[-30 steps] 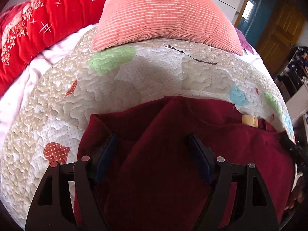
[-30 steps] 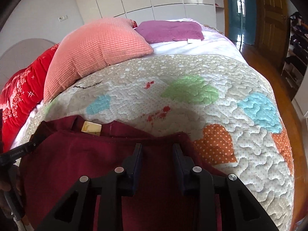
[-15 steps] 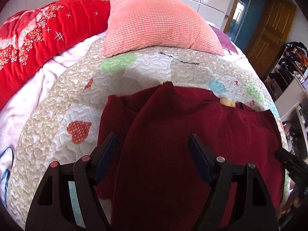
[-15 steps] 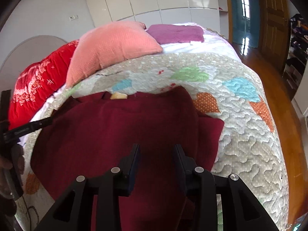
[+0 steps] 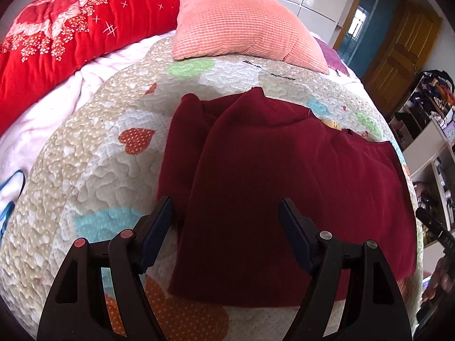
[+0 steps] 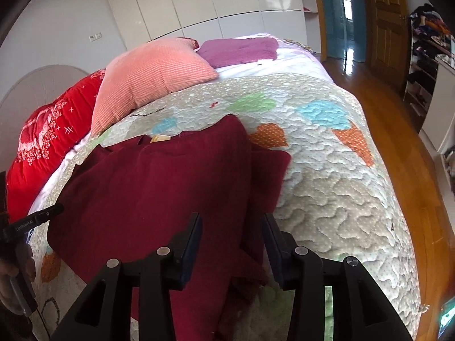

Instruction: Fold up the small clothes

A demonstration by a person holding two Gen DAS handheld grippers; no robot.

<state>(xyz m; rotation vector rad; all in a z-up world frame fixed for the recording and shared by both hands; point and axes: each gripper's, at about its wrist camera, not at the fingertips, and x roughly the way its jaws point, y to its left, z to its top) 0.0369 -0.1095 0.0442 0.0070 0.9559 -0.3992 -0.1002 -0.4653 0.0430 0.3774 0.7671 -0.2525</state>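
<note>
Dark red clothes (image 5: 284, 176) lie flat on the bumpy quilt (image 5: 93, 153) with colored hearts, both side parts folded in over the middle. A small yellow tag (image 5: 331, 124) peeks out at the far edge. The left gripper (image 5: 226, 216) hangs above the near edge, its fingers wide apart and holding nothing. The right gripper (image 6: 231, 237) has a gap too; red cloth bunches between its fingers, maybe just under them. A pink pillow (image 6: 153, 78) sits farther back.
</note>
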